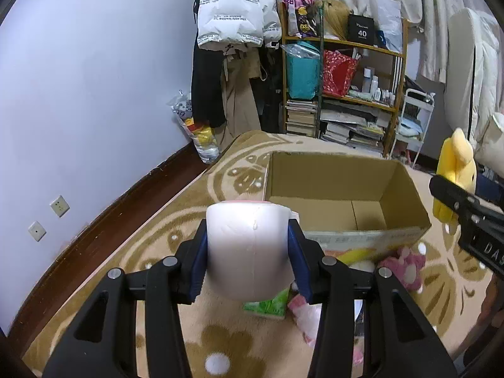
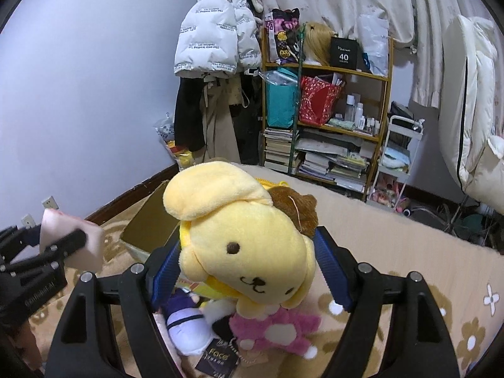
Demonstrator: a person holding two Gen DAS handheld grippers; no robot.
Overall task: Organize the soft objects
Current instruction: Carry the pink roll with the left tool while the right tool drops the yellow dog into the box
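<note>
Two handheld claws are each lifted above a beige carpet patterned with brown and white flowers [image 1: 195,195], and each carries something soft. The left claw [image 1: 249,252] pinches a white, rounded foam-like cushion with a pink edge [image 1: 249,245], its blue pads pressed against both flanks. The right claw [image 2: 249,258] stands wide, gripping the head of a yellow plush dog with a brown beret [image 2: 252,245] between its blue pads.

Ahead of the left claw sits an open brown cardboard box [image 1: 406,189], empty as far as can be seen. More soft things lie heaped on the carpet beside the box's near wall: a pink plush toy [image 2: 277,330], a purple and white plush [image 2: 186,324] and a green tissue pack [image 1: 267,307] (a cluttered wooden bookshelf [image 1: 343,94] stands behind, untouched).

The step in hand looks like the carry toward the box. Next, each claw likely needs to travel over the box's rim, lower a little, and spread its pads so the load drops inside without catching a wall.
</note>
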